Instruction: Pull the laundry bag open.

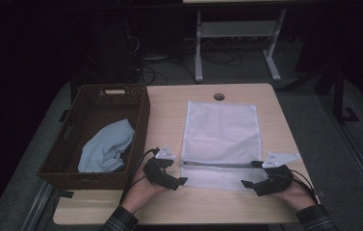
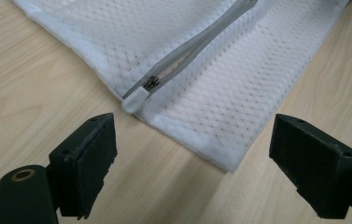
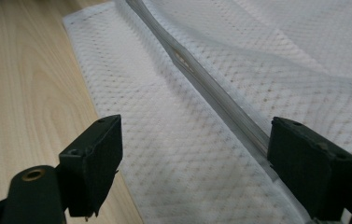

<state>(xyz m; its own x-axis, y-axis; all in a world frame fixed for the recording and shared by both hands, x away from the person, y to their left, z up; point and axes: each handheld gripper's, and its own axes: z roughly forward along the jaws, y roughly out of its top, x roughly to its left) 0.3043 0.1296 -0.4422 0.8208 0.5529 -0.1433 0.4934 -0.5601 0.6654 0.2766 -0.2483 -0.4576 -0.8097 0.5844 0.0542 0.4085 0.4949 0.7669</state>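
The room behind the table [image 1: 169, 103] is dark, and what stands there beyond a pale frame and some cables is hard to make out. The person's forearms are cut off at the bottom of the high view, with only plaid sleeve cuffs [image 1: 121, 221] showing. What the white mesh bag [image 1: 220, 134] holds, if anything, cannot be told; it lies flat.

The mesh bag rests on the right half of the table, its far edge near a round cable hole [image 1: 219, 96] at the back edge, its near edge close to the front edge. It is a white, fine-holed net with a hemmed border. A grey zipper [image 1: 215, 164] runs across it near the front end. In the left gripper view the zipper [image 2: 197, 44] ends at a small white tab [image 2: 134, 100] on the bag's edge, with the metal slider just beside it.

The left gripper [image 1: 165, 169] sits at the bag's left edge, fingers spread wide and holding nothing; the bag's corner lies between them without touching. The right gripper [image 1: 261, 174] sits at the bag's right edge, fingers also wide apart over the mesh, pressing on nothing.

A brown wicker basket [image 1: 140, 118] holding a light blue cloth [image 1: 107, 147] fills the left side of the table. Bare wood shows between basket and bag, and along the front edge.
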